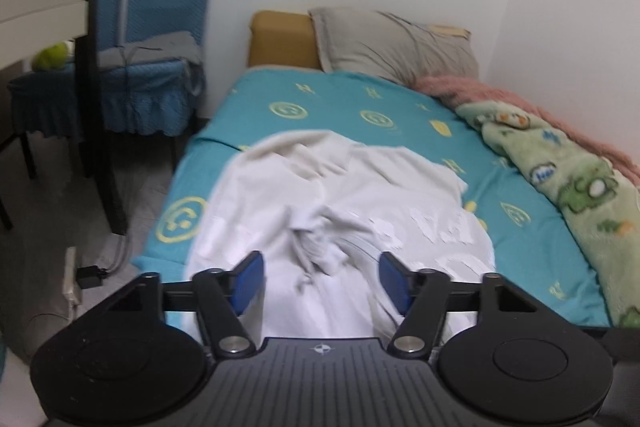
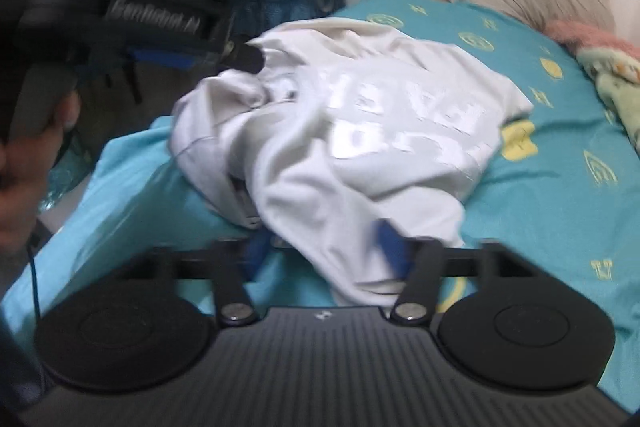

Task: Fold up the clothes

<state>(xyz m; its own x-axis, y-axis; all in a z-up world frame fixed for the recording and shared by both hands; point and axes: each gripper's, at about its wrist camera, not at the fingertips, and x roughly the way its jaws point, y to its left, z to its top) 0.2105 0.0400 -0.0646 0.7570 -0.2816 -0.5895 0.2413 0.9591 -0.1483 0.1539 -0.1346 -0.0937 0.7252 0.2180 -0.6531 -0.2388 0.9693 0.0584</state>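
Note:
A white sweatshirt (image 1: pixel 340 203) with pale lettering lies crumpled on the teal bed sheet (image 1: pixel 340 99). My left gripper (image 1: pixel 322 277) is open, its blue pads wide apart just above the near part of the garment. In the right wrist view the sweatshirt (image 2: pixel 360 115) hangs over the bed's near edge. My right gripper (image 2: pixel 324 247) is open, with a fold of the cloth lying over its right pad. The left gripper (image 2: pixel 244 57) shows there at upper left, held by a hand, its tip at the garment's far edge.
A grey pillow (image 1: pixel 392 43) and a green and pink blanket (image 1: pixel 560 167) lie at the bed's head and right side. A blue-covered chair (image 1: pixel 152 39) and a dark table leg (image 1: pixel 96 107) stand left of the bed. A power strip (image 1: pixel 72 279) lies on the floor.

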